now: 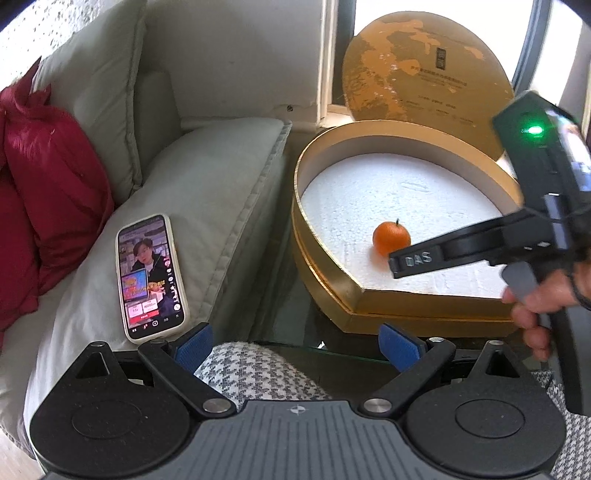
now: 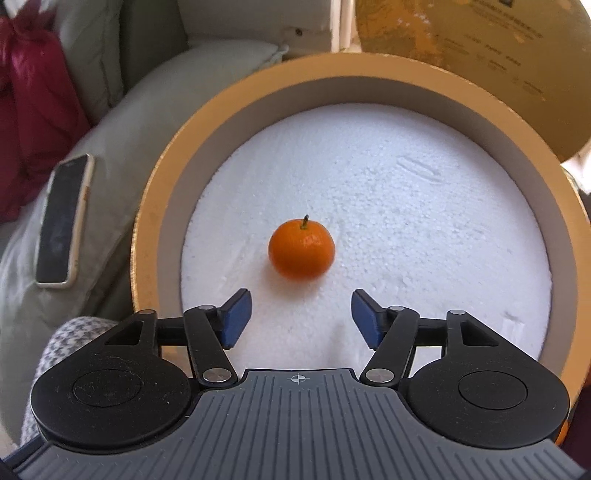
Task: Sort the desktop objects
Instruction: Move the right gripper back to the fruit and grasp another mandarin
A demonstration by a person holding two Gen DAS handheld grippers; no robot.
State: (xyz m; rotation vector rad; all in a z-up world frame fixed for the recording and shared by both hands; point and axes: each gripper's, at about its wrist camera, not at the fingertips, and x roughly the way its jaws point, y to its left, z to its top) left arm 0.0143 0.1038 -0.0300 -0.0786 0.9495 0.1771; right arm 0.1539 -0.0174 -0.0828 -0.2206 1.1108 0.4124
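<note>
One tangerine (image 2: pixel 301 248) sits mid-box (image 2: pixel 147 206), free of my spread right gripper (image 2: pixel 301 317); left gripper (image 1: pixel 295 345) spread, empty; I judge withdrawal next.

Sofa corner beside the glass worktop (image 1: pixel 295 314)

A lit phone (image 1: pixel 149 277) lies face up on the pale sofa's armrest (image 1: pixel 207 177); a red cushion (image 1: pixel 48 177) leans against the back, and houndstooth fabric (image 1: pixel 255 369) shows below.

Daylight coming from blown-out window (image 1: pixel 424 14) at 12 o'clock. White foam floor of gold box (image 2: pixel 388 192) glaring; small orange mandarin (image 2: pixel 301 248) casting soft shadow toward 6. Fisheye bending edges, corners darkening. Focus holding sharp.
</note>
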